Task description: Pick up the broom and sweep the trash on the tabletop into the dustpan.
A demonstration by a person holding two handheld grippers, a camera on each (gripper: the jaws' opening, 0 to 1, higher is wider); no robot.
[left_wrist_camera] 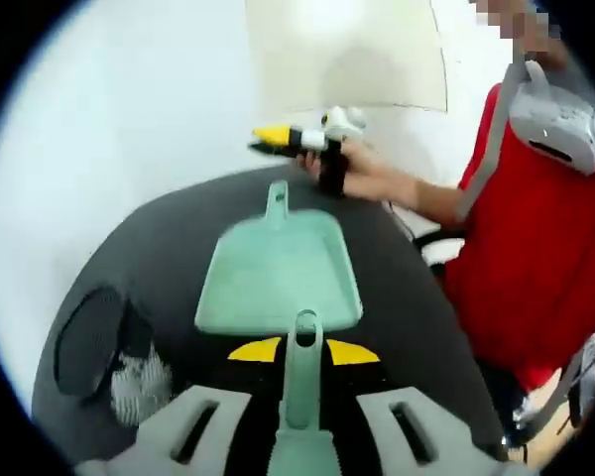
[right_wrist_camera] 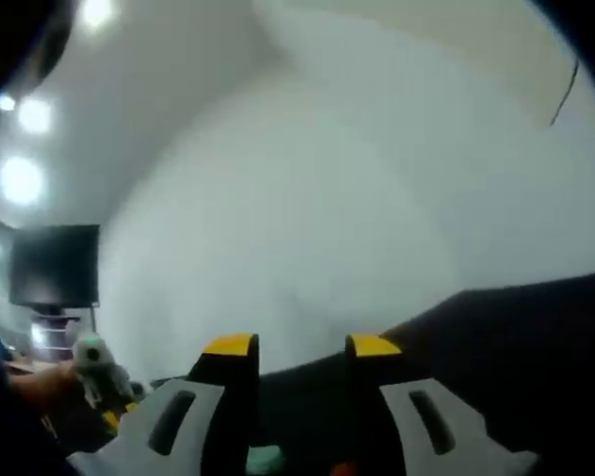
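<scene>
A mint-green dustpan (left_wrist_camera: 278, 273) lies flat on the dark round table (left_wrist_camera: 407, 317), its short handle pointing away from me. My left gripper (left_wrist_camera: 303, 351) is shut on the mint-green broom handle (left_wrist_camera: 302, 397), which runs up between the yellow-tipped jaws and ends just short of the dustpan's near edge. A white crumpled lump of trash (left_wrist_camera: 139, 382) sits on the table at the near left. Beyond the dustpan, a hand holds the right gripper (left_wrist_camera: 278, 139) above the far table edge. In the right gripper view, my right gripper (right_wrist_camera: 301, 345) is open and empty, facing a white wall.
A dark oval object (left_wrist_camera: 89, 337) lies beside the trash. A person in a red shirt (left_wrist_camera: 545, 258) stands at the table's right side. The dark table edge (right_wrist_camera: 516, 327) crosses the right gripper view. A black screen (right_wrist_camera: 55, 266) hangs at far left.
</scene>
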